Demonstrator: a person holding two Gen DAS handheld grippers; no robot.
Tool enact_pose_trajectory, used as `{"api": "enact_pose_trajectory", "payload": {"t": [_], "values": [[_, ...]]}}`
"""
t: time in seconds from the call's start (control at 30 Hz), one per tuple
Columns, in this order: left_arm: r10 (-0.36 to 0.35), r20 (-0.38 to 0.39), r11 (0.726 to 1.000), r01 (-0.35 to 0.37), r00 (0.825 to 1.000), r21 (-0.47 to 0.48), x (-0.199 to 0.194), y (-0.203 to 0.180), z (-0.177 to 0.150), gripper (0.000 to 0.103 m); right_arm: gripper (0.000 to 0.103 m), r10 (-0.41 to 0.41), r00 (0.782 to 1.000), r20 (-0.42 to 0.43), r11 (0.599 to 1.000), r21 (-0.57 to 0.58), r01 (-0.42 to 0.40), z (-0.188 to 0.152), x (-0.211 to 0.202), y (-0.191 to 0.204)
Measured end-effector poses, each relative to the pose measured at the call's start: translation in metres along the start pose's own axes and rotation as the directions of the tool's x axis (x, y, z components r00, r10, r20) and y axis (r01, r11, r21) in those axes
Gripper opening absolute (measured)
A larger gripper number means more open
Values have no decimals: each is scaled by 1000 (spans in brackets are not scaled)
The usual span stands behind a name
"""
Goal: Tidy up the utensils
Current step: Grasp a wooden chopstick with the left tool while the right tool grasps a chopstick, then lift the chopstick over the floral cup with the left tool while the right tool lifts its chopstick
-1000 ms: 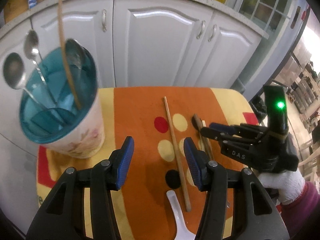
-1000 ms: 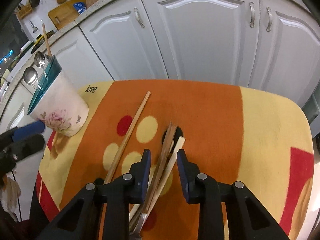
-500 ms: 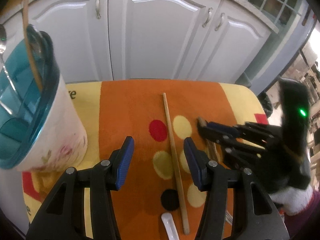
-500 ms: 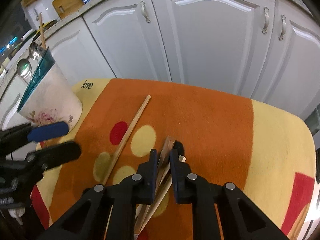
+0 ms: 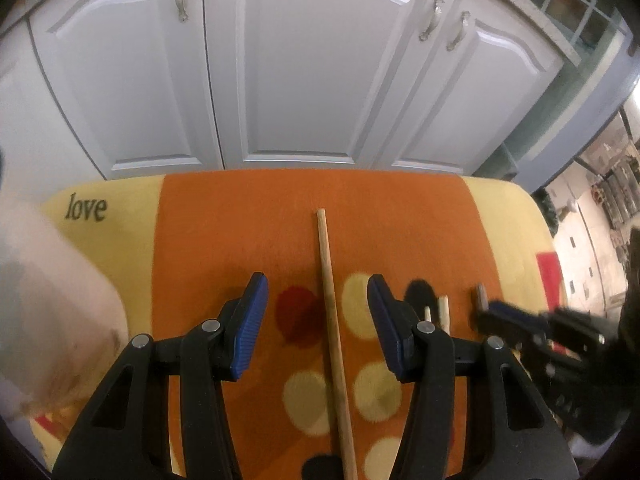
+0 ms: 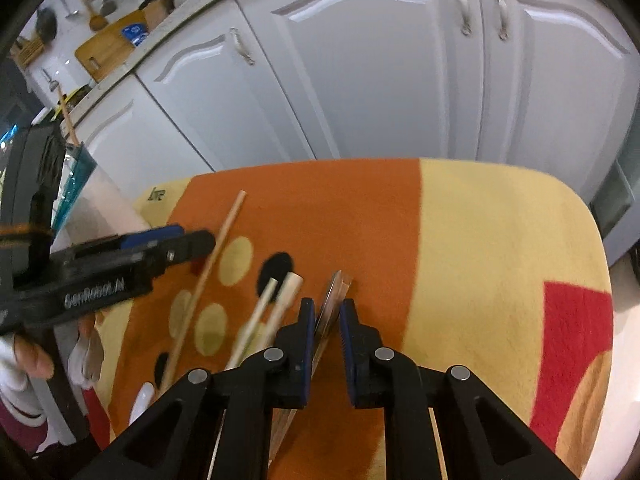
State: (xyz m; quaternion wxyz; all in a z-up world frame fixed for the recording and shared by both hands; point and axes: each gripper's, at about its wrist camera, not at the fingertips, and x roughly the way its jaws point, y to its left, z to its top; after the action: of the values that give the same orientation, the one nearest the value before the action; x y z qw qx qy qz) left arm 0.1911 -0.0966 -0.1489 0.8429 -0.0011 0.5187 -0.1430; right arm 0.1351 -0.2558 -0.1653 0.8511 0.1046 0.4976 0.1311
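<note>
Both grippers point steeply down at a small table covered with an orange, yellow and red cloth (image 5: 400, 216) dotted with pale, red and black circles, set in front of white kitchen cabinet doors (image 5: 304, 80).

The left gripper (image 5: 318, 312) hangs over the middle of the cloth with its blue-padded jaws spread wide and nothing pressed between them; a long, pale wooden chopstick (image 5: 332, 320) lies flat on the cloth below, running straight through the gap and touching neither pad. In the right wrist view the same gripper shows from the side as a black, blurred body, with a white-gloved hand (image 6: 16, 364) and a dark red sleeve behind it.

The right gripper (image 6: 325, 320) sits just above the cloth to the right of that chopstick, its jaws drawn close around a dark brown flat utensil handle (image 6: 334, 296). The left pad lies against the handle; a narrow gap shows on the right side, so a firm grip cannot be confirmed. Two cream-coloured sticks (image 6: 276, 300) lie just left of it, blurred.

The white floral holder with a teal rim (image 6: 76, 184) stands at the cloth's left edge, half hidden behind the left gripper; in the left wrist view it is only a pale smear. A white spoon end (image 6: 142, 400) is cut off by the right gripper's frame.
</note>
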Motion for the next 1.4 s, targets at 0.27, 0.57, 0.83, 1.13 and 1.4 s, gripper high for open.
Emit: {"api": "enact_pose_trajectory", "payload": {"t": [0.27,0.57,0.83,1.13,1.4], "values": [[37,-24,999,-37,999,0,16,0,7,51,18,-5,999,-41,1000,-12,5,6,6,2],[29,-13,1000,-29,999,6,15,-1,4,6,15,5,1000,-11,1000,-26,-5,6,9,7],[-72,35,997,73,997,-26,-36,9,-15,5,13,94,993,65,995,-20,-93,-5,-33,11],[-143,164,990,144,976,9,-124,15,-40,5,10,137,974,179,989,-84,-124,-14,-96,40],[-170,220,985,170,961,19,-164,21,-56,4,9,138,963,230,983,-149,-106,-24,-129,68]]}}
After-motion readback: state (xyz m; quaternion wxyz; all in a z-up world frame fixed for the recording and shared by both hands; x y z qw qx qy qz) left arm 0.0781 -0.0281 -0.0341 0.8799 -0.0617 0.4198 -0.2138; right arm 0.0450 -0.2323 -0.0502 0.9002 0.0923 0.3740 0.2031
